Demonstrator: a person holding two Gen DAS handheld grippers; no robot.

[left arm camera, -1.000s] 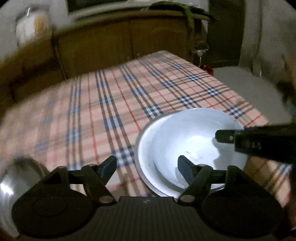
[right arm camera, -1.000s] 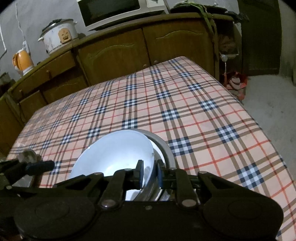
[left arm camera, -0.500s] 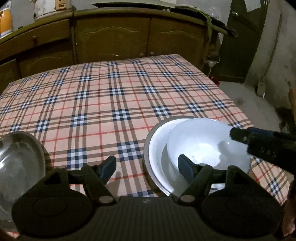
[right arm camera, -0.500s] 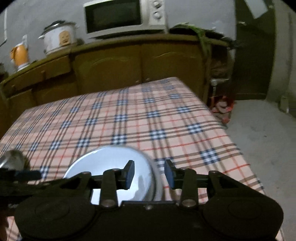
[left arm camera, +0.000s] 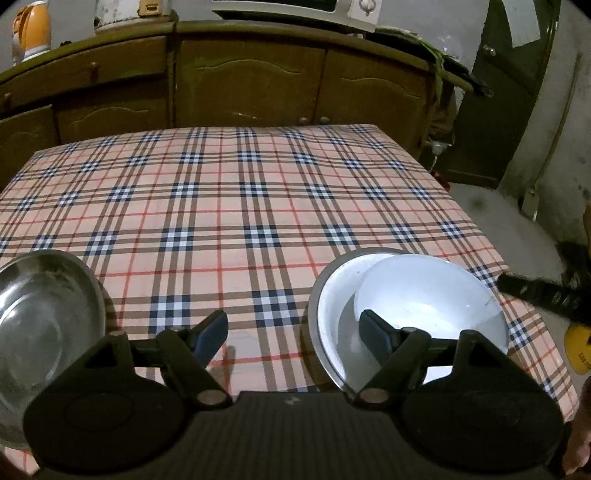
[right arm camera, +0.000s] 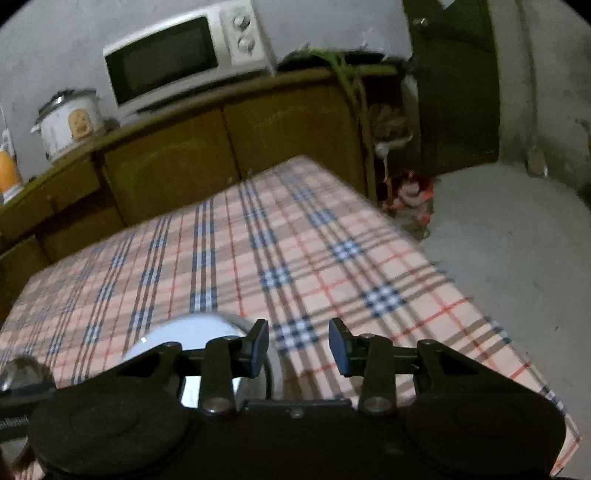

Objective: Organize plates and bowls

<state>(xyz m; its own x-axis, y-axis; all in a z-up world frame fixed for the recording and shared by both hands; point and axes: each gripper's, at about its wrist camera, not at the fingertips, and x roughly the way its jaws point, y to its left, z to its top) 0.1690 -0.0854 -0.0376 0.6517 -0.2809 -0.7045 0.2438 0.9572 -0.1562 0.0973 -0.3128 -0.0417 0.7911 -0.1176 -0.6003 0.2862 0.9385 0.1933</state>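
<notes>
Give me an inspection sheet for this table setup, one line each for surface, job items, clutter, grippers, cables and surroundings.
Surface: table under a plaid tablecloth.
Job's things: white bowl sits tilted inside a metal plate at the near right; a second metal bowl sits at the near left edge.
Clutter: nothing seen on the cloth.
Grippers: left gripper has jaws open and empty over the cloth; right gripper has jaws open and empty, beside the white bowl.
Cables: nothing seen.
Surroundings: wooden cabinets behind the table carry a microwave, rice cooker and orange kettle; dark door at right.
</notes>
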